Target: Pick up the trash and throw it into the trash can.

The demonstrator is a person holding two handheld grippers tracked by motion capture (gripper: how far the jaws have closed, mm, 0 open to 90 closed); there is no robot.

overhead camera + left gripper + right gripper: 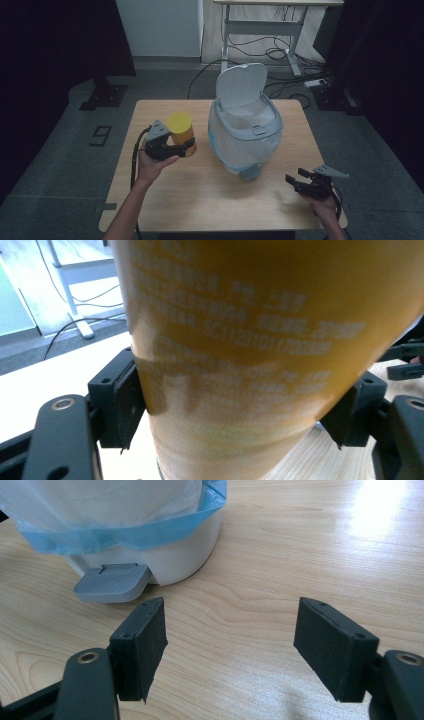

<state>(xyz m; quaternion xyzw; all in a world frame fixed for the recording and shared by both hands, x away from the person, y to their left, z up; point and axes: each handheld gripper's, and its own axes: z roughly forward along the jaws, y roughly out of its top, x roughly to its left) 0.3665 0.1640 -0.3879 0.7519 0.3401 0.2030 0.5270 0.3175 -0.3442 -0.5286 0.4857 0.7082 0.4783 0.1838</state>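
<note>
Two black hand-held grippers were over the light wooden table (200, 200). The left gripper (186, 148) was clamped on a tall yellow cylindrical canister with a yellow lid (181, 131), its pads pressing the lower part of the canister's printed side. That canister stood upright in the grip, clear of the tabletop at the left half of the table, just beside the white pedal bin lined with a blue-edged clear bag (245, 135). In the left gripper view the canister (250, 350) sat squeezed between both pads, its small print blurred. The bin's lid (241, 85) stood raised, leaving the bag's mouth open. The right gripper (296, 178) was near the table's right front corner, jaws apart with nothing between them. In the right gripper view its jaws framed bare wood, with the bin's grey foot pedal (112, 582) just beyond the right gripper (230, 635).
</note>
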